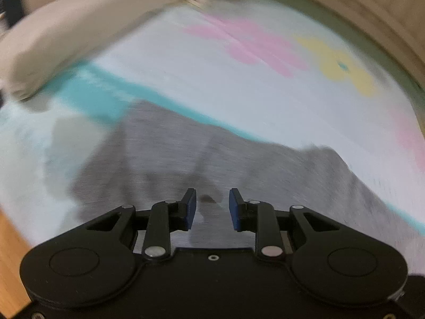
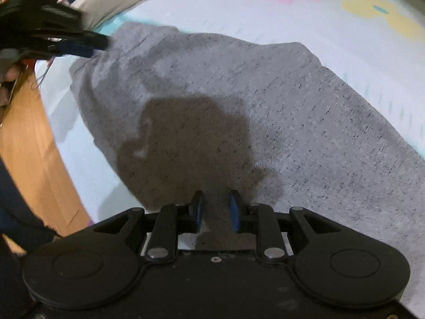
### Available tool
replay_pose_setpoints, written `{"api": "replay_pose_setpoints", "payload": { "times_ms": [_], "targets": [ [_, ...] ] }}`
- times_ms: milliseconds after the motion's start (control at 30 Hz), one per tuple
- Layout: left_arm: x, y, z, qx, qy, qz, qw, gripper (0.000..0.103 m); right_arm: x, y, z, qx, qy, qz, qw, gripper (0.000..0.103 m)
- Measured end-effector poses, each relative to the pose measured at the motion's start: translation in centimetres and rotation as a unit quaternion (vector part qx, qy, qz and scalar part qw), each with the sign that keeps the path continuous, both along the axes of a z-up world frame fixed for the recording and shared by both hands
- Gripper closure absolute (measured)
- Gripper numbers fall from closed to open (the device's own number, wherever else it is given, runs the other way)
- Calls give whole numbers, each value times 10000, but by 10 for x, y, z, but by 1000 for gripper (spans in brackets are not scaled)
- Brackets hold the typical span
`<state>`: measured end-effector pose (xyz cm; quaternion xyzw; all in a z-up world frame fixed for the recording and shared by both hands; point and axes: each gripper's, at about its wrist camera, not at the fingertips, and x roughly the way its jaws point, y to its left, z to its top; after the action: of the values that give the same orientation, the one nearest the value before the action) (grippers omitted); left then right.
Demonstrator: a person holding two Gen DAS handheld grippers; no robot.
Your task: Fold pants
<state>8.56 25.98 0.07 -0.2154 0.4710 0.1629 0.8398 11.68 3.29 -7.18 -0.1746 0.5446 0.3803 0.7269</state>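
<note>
Grey speckled pants (image 2: 239,101) lie spread on a pale play mat (image 2: 292,18) with pink and yellow flowers. In the left wrist view, which is motion-blurred, the pants (image 1: 239,170) lie under and ahead of my left gripper (image 1: 212,207), whose jaws stand apart with nothing between them. My right gripper (image 2: 216,210) hovers over the near part of the pants with its jaws apart; grey cloth shows between them, and its shadow falls on the fabric. The left gripper (image 2: 87,45) also shows in the right wrist view at the pants' far left corner.
A cream cushion or sofa edge (image 1: 79,32) runs along the far left of the mat. Wooden floor (image 2: 34,133) borders the mat on the left. A teal stripe (image 1: 106,93) marks the mat beside the pants.
</note>
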Motion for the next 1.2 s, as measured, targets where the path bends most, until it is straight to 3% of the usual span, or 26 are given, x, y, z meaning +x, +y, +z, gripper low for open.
{"api": "replay_pose_setpoints", "payload": {
  "times_ms": [267, 367, 500, 600, 800, 1000, 1200],
  "targets": [
    [60, -40, -12, 812, 129, -1178, 9896, 65, 57, -31, 32, 543, -458, -1243, 9897, 73],
    [68, -41, -44, 544, 676, -1310, 9876, 64, 85, -43, 32, 731, -470, -1879, 9783, 71],
    [55, -47, -51, 793, 417, -1420, 9858, 62, 116, -45, 23, 922, -208, -2500, 9636, 68],
    [50, -50, -52, 904, 335, -1525, 9836, 61, 134, -30, 19, 1087, -164, -2541, 9609, 67],
    [51, -34, -49, 386, 327, -1190, 9916, 60, 157, 14, 11, 1096, -517, -1836, 9755, 67],
    [41, -12, -44, -85, 236, -992, 9948, 60, 143, 33, -8, 852, 307, -1019, 9907, 66],
    [37, 4, -43, -459, 223, -785, 9956, 60, 87, 29, -17, 520, 440, 318, 9972, 66]
  ]
}}
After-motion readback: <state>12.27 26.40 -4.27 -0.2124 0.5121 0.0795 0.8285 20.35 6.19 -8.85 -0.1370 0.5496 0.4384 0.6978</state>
